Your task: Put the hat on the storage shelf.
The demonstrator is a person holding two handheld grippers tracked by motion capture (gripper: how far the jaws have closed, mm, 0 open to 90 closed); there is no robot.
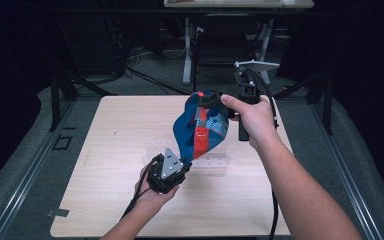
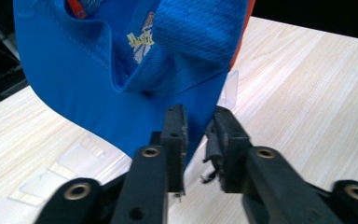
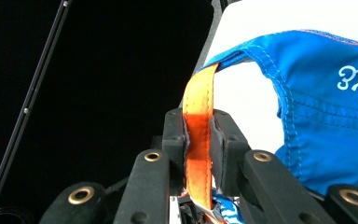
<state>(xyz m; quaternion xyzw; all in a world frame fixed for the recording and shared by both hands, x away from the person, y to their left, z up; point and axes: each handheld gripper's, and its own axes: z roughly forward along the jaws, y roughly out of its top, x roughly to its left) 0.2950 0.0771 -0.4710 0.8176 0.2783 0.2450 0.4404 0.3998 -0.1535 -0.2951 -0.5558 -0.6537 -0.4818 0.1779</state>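
Note:
A blue cap [image 1: 200,127] with an orange strap hangs in the air above the wooden table [image 1: 110,150], stretched between the two grippers. At its upper end my right gripper [image 1: 215,100] is shut on the orange strap [image 3: 198,116], which runs straight down between the pads [image 3: 198,135]; the blue crown [image 3: 326,116] hangs to the right of it. The left gripper [image 1: 182,162] points up at the cap's lower end. In the left gripper view the stiff blue brim [image 2: 121,70] narrows to a tip that sits between the pads [image 2: 196,135], which are closed against it.
A clear plastic stand [image 1: 210,162] lies on the table under the cap, and its panels [image 2: 51,177] lie flat beside the left jaws. Beyond the far edge stand a dark chair [image 1: 225,40] and a desk leg [image 1: 187,50]. Metal rails [image 1: 25,175] run along both sides of the floor.

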